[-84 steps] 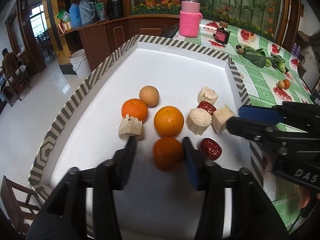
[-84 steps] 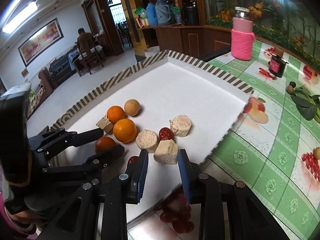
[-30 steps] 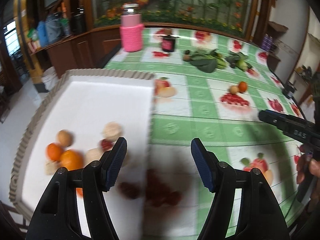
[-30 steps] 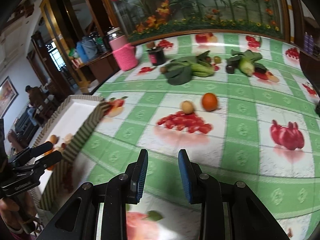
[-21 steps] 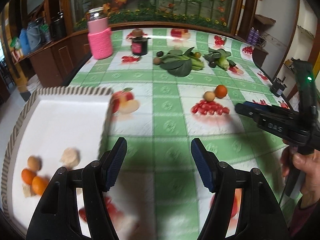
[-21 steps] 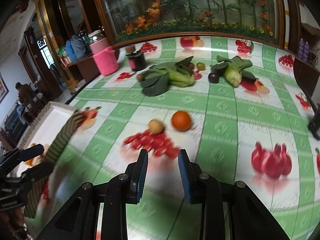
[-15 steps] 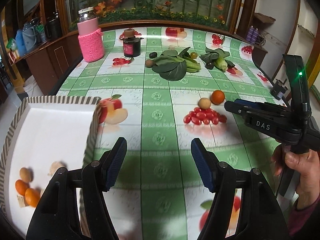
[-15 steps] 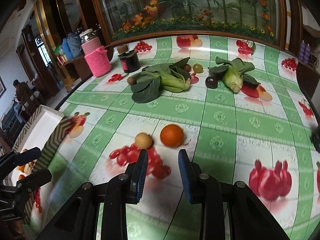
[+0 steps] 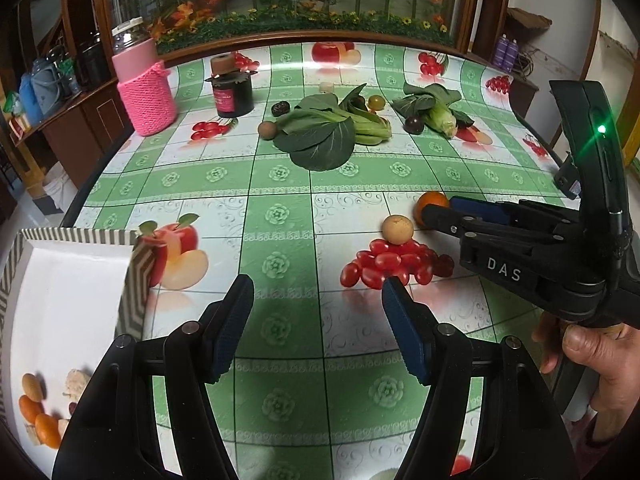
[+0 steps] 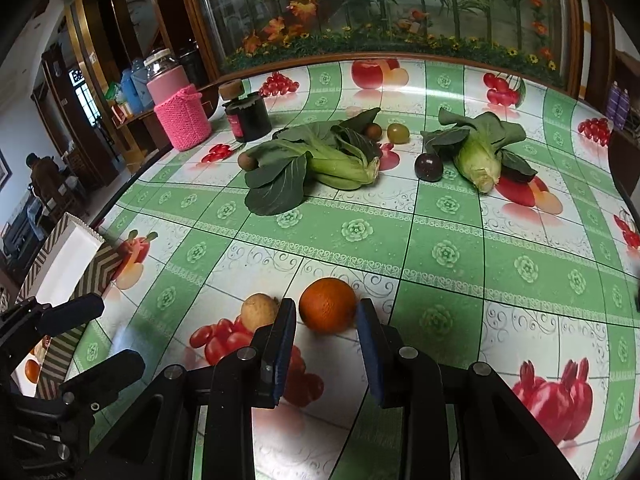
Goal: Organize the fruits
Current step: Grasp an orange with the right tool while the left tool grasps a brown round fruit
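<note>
An orange (image 10: 327, 305) lies on the green patterned tablecloth, with a small tan round fruit (image 10: 259, 310) to its left. My right gripper (image 10: 326, 316) is open, its jaws on either side of the orange's near half without closing on it. In the left wrist view the orange (image 9: 430, 204) is partly hidden behind the right gripper (image 9: 438, 210), with the tan fruit (image 9: 397, 229) beside it. My left gripper (image 9: 318, 300) is open and empty above the cloth. The white tray (image 9: 76, 240) at the left holds oranges (image 9: 47, 430), a tan fruit and pale chunks.
Two leafy greens (image 10: 316, 160) (image 10: 478, 148), a dark plum (image 10: 428, 166), a green fruit (image 10: 398, 133) and a brown fruit (image 10: 246, 160) lie farther back. A pink knitted jar (image 10: 182, 114) and a black jar (image 10: 248, 114) stand at the back left. Printed tomatoes and fruits are part of the cloth.
Both grippers have swung away from the tray to the right over the tablecloth. The right gripper has closed in on the orange, which now sits between its open jaws.
</note>
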A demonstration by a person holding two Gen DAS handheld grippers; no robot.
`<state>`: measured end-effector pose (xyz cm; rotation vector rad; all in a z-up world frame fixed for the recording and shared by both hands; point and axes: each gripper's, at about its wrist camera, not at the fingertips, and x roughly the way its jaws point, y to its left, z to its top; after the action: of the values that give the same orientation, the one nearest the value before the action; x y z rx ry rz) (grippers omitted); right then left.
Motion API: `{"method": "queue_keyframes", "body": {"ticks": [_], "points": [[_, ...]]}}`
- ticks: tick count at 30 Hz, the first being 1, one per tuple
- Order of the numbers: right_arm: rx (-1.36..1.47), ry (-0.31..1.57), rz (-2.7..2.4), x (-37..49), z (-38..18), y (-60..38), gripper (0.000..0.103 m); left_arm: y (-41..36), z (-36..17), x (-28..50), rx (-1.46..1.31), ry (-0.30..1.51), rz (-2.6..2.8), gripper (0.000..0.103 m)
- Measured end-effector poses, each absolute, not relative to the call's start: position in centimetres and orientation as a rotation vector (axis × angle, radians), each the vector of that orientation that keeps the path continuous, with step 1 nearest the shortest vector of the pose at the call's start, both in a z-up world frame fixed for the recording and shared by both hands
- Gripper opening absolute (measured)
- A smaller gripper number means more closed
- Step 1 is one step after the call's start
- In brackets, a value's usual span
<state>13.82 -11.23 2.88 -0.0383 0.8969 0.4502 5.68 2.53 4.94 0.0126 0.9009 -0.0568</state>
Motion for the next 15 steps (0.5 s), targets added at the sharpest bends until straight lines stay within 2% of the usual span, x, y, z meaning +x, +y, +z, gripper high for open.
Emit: {"method": "queue_keyframes", "body": {"ticks": [15], "points": [[0.052,0.855,0.475,14.0,2.7,-13.1,0.030,0.3,3.5,8.9,0.034,0.930,-0.087,0.067]]}}
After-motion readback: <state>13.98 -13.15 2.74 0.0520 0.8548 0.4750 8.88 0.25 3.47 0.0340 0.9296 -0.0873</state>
